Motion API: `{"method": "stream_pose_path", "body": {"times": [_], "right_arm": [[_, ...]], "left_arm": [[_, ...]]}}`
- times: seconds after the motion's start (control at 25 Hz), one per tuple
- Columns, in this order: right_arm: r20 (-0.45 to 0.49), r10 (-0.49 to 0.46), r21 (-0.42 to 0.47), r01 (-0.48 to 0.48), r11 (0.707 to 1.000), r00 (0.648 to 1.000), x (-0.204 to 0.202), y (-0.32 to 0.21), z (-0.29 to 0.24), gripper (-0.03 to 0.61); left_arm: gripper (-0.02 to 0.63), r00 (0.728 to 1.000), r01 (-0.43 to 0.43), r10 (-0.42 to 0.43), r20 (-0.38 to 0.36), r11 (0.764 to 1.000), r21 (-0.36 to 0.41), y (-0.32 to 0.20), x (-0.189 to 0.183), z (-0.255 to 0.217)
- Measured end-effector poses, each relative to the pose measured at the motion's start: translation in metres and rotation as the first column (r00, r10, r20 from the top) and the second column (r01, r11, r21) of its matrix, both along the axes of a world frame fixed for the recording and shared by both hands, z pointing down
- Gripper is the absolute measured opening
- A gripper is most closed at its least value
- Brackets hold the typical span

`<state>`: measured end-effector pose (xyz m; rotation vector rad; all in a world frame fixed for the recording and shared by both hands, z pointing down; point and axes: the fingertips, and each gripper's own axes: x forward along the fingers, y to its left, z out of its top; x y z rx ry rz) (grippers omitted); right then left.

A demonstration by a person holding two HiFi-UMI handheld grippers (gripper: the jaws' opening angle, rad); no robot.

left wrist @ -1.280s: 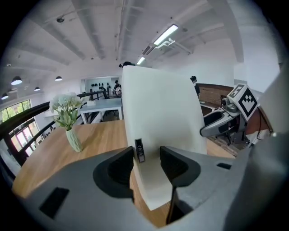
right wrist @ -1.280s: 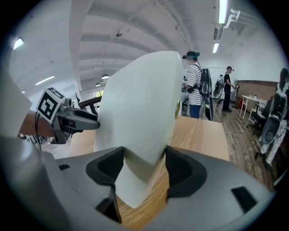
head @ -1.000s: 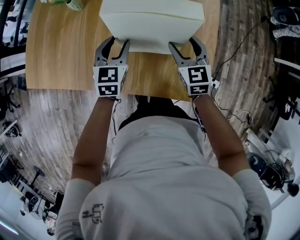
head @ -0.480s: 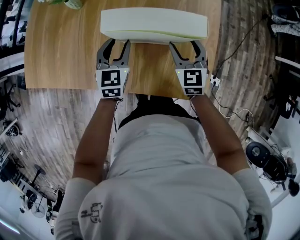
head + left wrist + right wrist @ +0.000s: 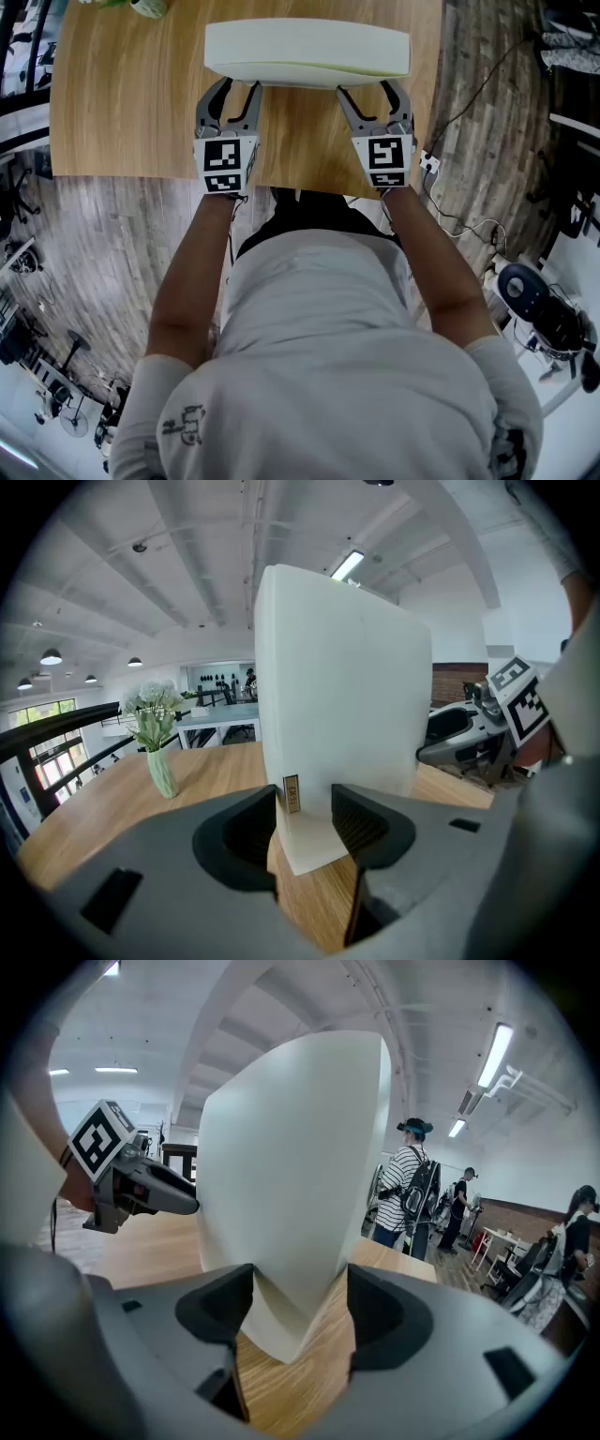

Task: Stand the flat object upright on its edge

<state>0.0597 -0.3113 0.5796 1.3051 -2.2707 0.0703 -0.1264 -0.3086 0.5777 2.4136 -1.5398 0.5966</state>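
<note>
Slab (image 5: 307, 52), white, thick, cushion-like, stands on its long edge on light wooden table (image 5: 122, 112); task pose looks reached. Left gripper (image 5: 239, 89) clamps slab's near lower edge toward its left end, likely steadying against tipping. Right gripper (image 5: 364, 94) sits toward slab's right end: jaws have just been opening and are now wide, slab between them but pads easing off, probably testing balance. Pale green vase (image 5: 161, 771) with flowers stands well left of slab.
</note>
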Motion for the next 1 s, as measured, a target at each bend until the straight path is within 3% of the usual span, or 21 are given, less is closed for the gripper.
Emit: {"method": "stream_pose_path", "body": {"times": [0.4, 0.64, 1.0], "right_arm": [[0.031, 0.022, -0.027, -0.022, 0.999, 0.999, 0.016, 0.024, -0.015, 0.347], [0.054, -0.004, 0.009, 0.003, 1.000, 0.999, 0.002, 0.048, -0.047, 0.317], [0.172, -0.027, 0.048, 0.019, 0.999, 0.985, -0.008, 0.103, -0.091, 0.247]], "left_arm": [[0.186, 0.999, 0.013, -0.013, -0.039, 1.000, 0.013, 0.016, -0.011, -0.018], [0.186, 0.996, 0.004, -0.002, -0.088, 1.000, 0.018, 0.034, -0.019, -0.040], [0.152, 0.990, -0.051, 0.066, -0.127, 0.992, 0.114, 0.084, -0.012, -0.099]]}}
